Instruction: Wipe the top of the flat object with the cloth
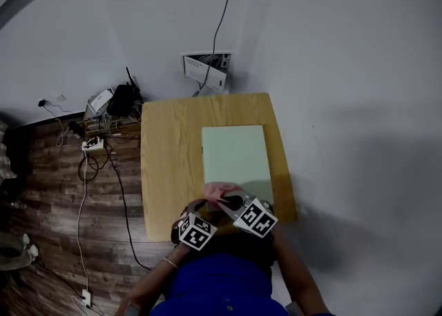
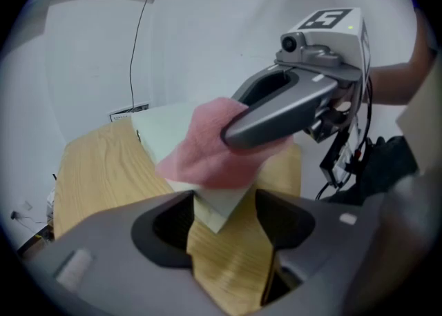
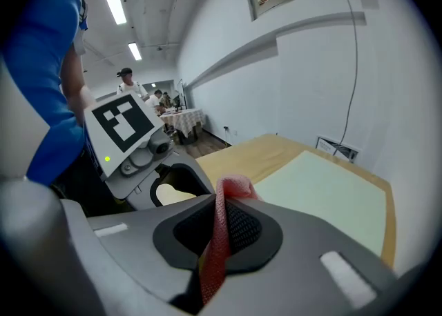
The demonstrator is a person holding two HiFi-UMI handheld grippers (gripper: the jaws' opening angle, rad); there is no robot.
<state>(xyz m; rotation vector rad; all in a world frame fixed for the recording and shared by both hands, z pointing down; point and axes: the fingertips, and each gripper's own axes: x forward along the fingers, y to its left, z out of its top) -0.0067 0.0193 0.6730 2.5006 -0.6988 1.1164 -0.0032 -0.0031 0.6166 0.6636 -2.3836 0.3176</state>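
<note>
Your left gripper [image 2: 222, 205] is released: the jaws stand apart with the near corner of the board [image 1: 235, 152] showing in the gap between them, and nothing is clamped. Whether either jaw touches that corner I cannot tell. That makes the first risk: the board looks to lie loose on the worktop [image 1: 169, 163], so a firm stroke away from you could slide it instead of cleaning it. Steady it, or press lightly.

Just to the right, the pink cloth [image 2: 207, 152] drapes over that same near corner of the board, hanging from your right gripper [image 3: 219, 201]. That gripper is clenched on the cloth, pinching only a thin upright fold of it. A hold that narrow could let the cloth drag out or bunch into a rope under friction, and then the hard jaw tips, not the fabric, would rub the surface.

The two grippers sit very close together at the near edge of the worktop. A sideways sweep could knock one into the other.

The board sits toward the right side of the worktop. Pushing it that way risks sending it toward the edge.
</note>
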